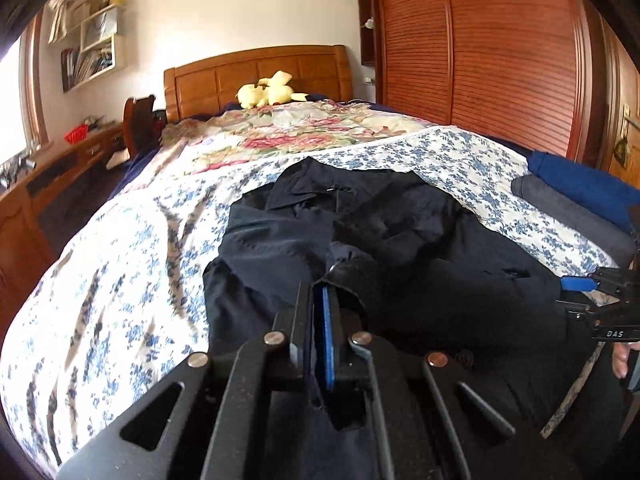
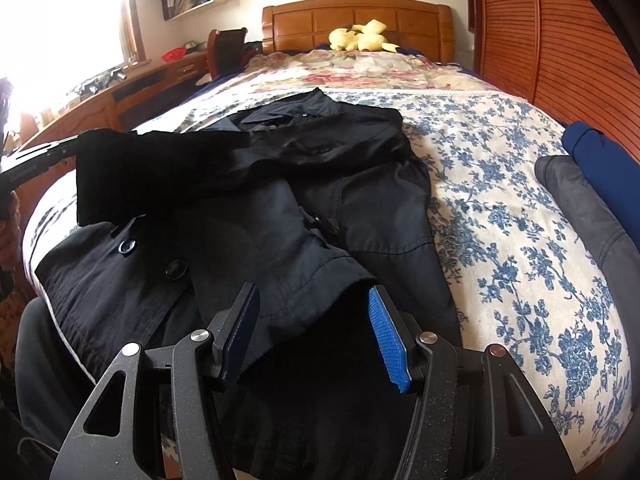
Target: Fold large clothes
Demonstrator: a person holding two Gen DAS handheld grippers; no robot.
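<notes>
A large black buttoned coat (image 2: 328,184) lies spread on the bed's blue-flowered sheet (image 2: 500,208); it also shows in the left wrist view (image 1: 400,236). My left gripper (image 1: 320,292) is shut on a sleeve of the coat and holds it lifted above the coat; in the right wrist view this gripper (image 2: 60,150) shows at the left with the sleeve (image 2: 132,172) hanging from it. My right gripper (image 2: 312,300) is open, its jaws on either side of the other sleeve's cuff (image 2: 320,280) lying on the coat. It also shows in the left wrist view (image 1: 580,282).
Folded blue (image 2: 600,156) and grey (image 2: 580,208) clothes lie at the bed's right edge. A yellow plush toy (image 2: 360,36) sits by the wooden headboard (image 2: 360,16). A wardrobe (image 1: 500,52) stands right, a desk (image 2: 132,88) left.
</notes>
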